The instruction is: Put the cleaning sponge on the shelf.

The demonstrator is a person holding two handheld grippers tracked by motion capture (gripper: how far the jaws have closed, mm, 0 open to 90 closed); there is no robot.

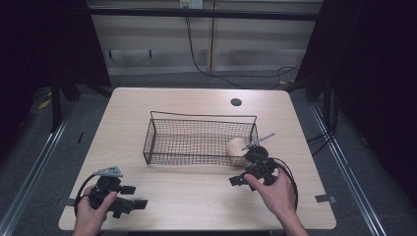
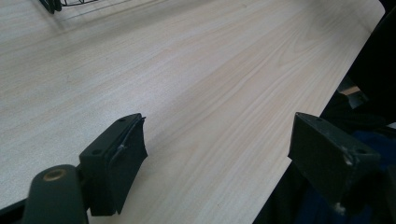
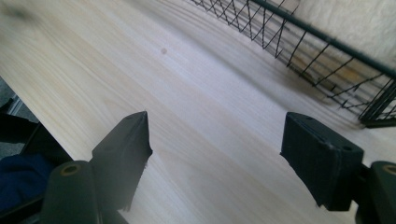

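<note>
A black wire basket [image 1: 196, 158] stands in the middle of the light wood table [image 1: 196, 103]. A pale, cream-coloured object [image 1: 236, 147] lies inside its right end. My left gripper [image 1: 134, 196] rests near the table's front left corner, open, with nothing between its jaws; in its own view my left gripper [image 2: 217, 154] looks across bare wood. My right gripper [image 1: 235, 180] sits just in front of the basket's right end, open and empty. In the right gripper view, my right gripper [image 3: 217, 144] has the basket's wire wall [image 3: 299, 42] at upper right.
A round cable hole [image 1: 236, 102] sits in the table's far right part. Grey floor and metal rails [image 1: 44, 147] flank the table. Cables [image 1: 211, 69] run along the floor behind it. The table's front edge [image 2: 299, 135] lies close to my left gripper.
</note>
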